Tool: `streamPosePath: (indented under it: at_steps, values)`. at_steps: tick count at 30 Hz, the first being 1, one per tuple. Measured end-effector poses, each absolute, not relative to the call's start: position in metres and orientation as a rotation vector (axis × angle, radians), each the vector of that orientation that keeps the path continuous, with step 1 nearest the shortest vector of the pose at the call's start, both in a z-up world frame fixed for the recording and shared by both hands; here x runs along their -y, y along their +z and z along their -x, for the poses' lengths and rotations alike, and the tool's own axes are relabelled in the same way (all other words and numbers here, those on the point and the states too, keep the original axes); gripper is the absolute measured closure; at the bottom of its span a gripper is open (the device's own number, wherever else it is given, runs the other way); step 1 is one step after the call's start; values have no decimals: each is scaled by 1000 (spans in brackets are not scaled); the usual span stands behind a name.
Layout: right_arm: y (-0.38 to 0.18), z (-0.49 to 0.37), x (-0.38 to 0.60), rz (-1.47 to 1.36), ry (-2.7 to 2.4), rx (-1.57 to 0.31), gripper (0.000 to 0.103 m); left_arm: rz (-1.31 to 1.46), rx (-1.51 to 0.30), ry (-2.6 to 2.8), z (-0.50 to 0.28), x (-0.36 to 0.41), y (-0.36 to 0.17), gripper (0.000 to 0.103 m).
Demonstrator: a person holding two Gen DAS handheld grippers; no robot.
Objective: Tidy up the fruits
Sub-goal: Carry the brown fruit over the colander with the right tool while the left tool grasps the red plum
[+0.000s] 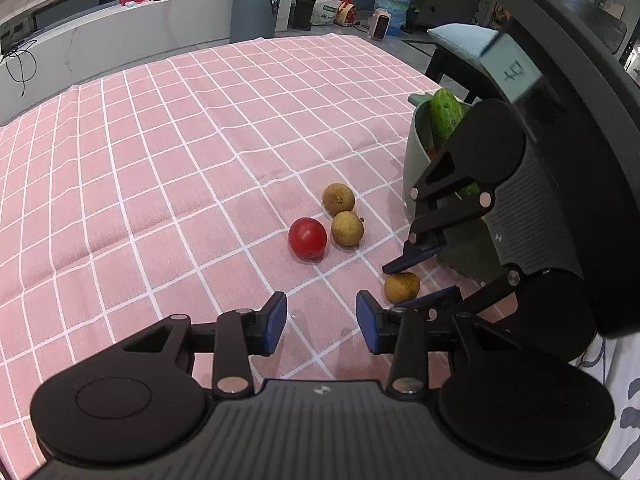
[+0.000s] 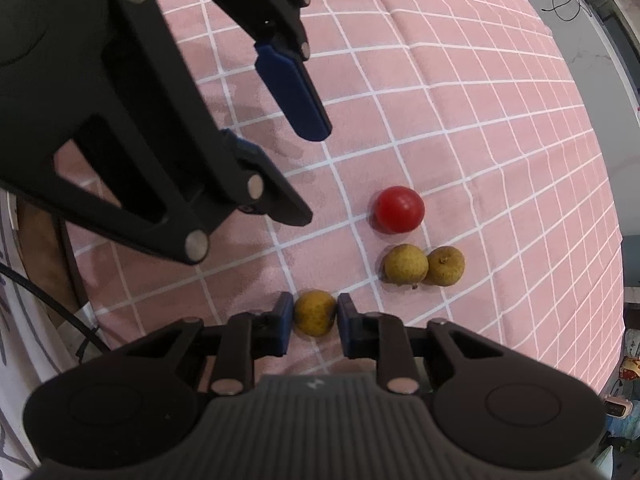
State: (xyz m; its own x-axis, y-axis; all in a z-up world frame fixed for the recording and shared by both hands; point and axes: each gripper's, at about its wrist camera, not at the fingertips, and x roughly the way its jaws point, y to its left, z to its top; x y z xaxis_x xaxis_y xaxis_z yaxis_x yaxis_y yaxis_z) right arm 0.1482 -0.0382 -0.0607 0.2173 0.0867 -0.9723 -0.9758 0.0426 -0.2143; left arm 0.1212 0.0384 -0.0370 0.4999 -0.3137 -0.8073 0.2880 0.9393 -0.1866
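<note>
A brownish-yellow longan [image 2: 315, 312] is lying on the pink checked tablecloth [image 2: 480, 120], sitting between the blue pads of the right gripper [image 2: 314, 314]; the pads are standing right at its sides, yet whether they are pressing it or only flanking it cannot be told. The left wrist view is showing that same longan [image 1: 402, 287] from the side, with the right gripper [image 1: 416, 280] reaching in around it from the right, one pad above and one below. Near it, two more longans [image 2: 424, 266] are touching each other, and a red tomato [image 2: 399, 209] is resting just beside them. The left gripper [image 1: 321, 318] is hovering over bare cloth with its jaws spread and nothing between them. Only the left wrist view is taking in the green bowl [image 1: 416, 148] at the cloth's right edge, with a cucumber [image 1: 446, 116] leaning inside it, partly hidden behind the right gripper.
</note>
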Motion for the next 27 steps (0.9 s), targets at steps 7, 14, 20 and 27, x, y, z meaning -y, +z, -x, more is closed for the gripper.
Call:
streamPosePath:
  at_steps: [7,14,20,27]
  values:
    - [-38,-150,50,1085,1050,-941,84,54,-933,-352,-122,-43,-32,56]
    - [2,-158,79,868,978,-878,84,45,-896,-345,-129,-40,-32,56]
    - [32,-167,120,632,880,-855,84,15,-916,-331,-141,-35,-43,56]
    - [37,-178,175,417,704,-897,84,-48,-925,-333,-154,-23,-56,56]
